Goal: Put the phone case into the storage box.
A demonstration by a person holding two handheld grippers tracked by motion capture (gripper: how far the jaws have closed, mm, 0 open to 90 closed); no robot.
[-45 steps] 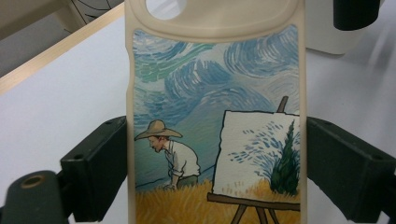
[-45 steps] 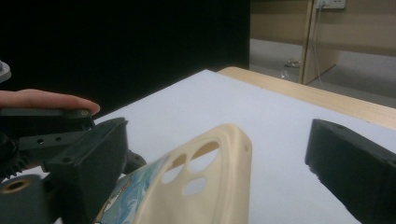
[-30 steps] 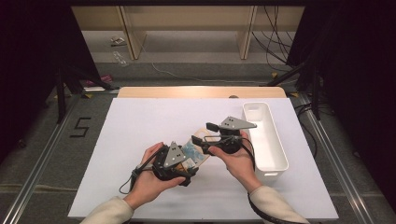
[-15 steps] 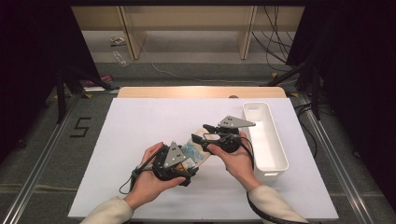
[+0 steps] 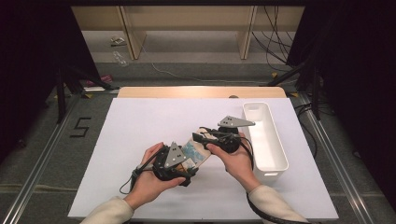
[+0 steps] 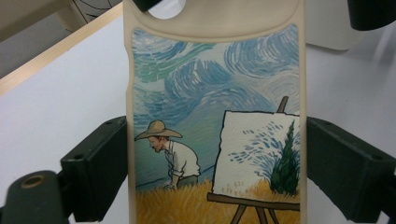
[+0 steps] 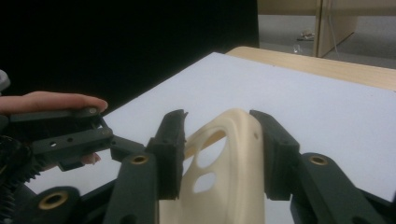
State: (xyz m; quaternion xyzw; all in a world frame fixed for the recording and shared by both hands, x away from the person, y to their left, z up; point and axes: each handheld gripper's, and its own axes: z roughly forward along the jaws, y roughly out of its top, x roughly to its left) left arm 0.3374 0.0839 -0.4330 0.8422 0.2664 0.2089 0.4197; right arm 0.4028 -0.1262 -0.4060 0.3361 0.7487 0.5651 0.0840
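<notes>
I hold the phone case (image 6: pixel 215 121) across its width in my left tongs (image 5: pixel 184 164), the pads pressed on both long edges, painted side up to that camera. It hangs just above the mat (image 5: pixel 140 126), near the middle and a little toward six o'clock, with the white bin (image 5: pixel 266 140) off at three o'clock.

My right tongs (image 7: pixel 217 154) straddle the camera-hole end. The right-hand pad touches the cream rim; the left-hand one looks a hair off it, so I judge this grip not yet made.

To do this well, I would keep the left clamp steady and level, and bring the right pads in square on the rim, clear of the cut-outs, since a soft case will buckle or twist if pinched near the holes. Only once both pads bite should the left let go.

Against a second ago, my right jaws have just been closing, with the case end between them. Both hands sit in the same place, and the case lies at the same angle.
</notes>
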